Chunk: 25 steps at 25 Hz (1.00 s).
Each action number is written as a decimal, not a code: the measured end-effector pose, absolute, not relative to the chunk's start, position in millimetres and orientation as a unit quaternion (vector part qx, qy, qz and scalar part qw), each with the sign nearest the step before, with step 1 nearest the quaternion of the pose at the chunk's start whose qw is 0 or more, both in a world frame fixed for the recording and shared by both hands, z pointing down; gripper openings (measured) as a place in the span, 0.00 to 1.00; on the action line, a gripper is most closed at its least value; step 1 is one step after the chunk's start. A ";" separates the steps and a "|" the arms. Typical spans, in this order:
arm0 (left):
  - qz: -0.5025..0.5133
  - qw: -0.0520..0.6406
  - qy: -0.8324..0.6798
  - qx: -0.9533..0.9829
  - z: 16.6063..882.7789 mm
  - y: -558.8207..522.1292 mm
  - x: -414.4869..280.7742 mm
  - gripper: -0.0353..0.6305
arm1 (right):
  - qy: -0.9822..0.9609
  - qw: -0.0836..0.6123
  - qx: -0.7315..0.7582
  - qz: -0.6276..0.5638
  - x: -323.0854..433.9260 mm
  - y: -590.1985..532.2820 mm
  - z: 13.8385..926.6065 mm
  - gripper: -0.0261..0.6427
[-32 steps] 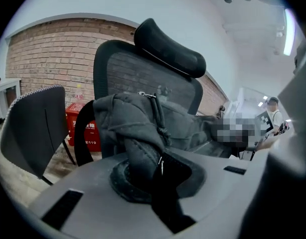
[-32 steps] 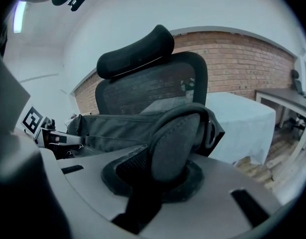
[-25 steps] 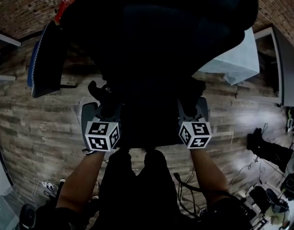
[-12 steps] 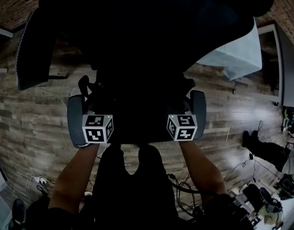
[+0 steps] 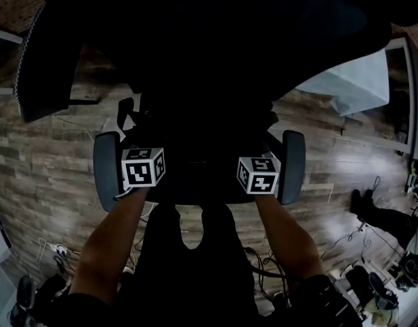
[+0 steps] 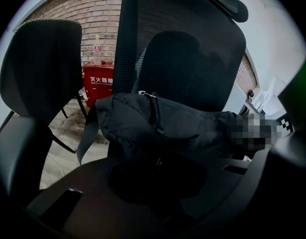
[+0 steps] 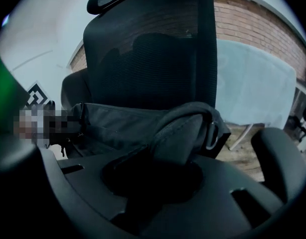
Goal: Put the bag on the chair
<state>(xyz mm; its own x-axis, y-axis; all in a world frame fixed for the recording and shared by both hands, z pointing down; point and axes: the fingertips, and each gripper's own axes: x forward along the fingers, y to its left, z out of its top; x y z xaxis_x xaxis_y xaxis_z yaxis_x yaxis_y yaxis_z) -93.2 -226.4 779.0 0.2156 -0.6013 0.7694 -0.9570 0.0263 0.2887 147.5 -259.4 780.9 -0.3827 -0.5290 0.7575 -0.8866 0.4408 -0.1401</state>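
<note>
The left gripper (image 6: pixel 155 171) and right gripper (image 7: pixel 153 176) each have jaws clenched on the black fabric bag (image 6: pixel 188 128), held before the black mesh office chair (image 7: pixel 143 54).

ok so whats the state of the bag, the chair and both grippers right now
chair, upright, facing the person
bag, held at both ends in front of the backrest; touching the seat or not, cannot tell
left gripper, fingers shut on bag fabric
right gripper, fingers shut on the bag's strap
</note>
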 end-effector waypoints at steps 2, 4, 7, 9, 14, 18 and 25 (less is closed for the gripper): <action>0.222 0.424 -0.583 0.656 790.7 -225.5 -92.2 0.14 | -0.782 0.328 0.446 0.285 148.9 -258.8 790.4 0.17; 0.233 0.425 -0.580 0.654 799.0 -224.5 -92.1 0.14 | -0.778 0.332 0.446 0.294 148.9 -257.4 801.0 0.17; 0.247 0.428 -0.580 0.648 812.6 -222.1 -94.5 0.15 | -0.772 0.335 0.446 0.306 147.0 -255.9 812.7 0.17; 0.255 0.433 -0.582 0.639 821.5 -219.9 -95.8 0.16 | -0.771 0.336 0.444 0.310 146.1 -255.7 820.8 0.17; 0.280 0.422 -0.575 0.642 834.9 -218.6 -99.0 0.18 | -0.757 0.349 0.447 0.325 145.8 -249.6 842.0 0.18; 0.291 0.410 -0.577 0.644 838.4 -219.1 -106.0 0.19 | -0.760 0.359 0.434 0.323 139.6 -252.7 848.2 0.19; 0.309 0.403 -0.589 0.629 847.9 -228.5 -106.7 0.20 | -0.751 0.366 0.438 0.332 143.7 -264.1 862.8 0.22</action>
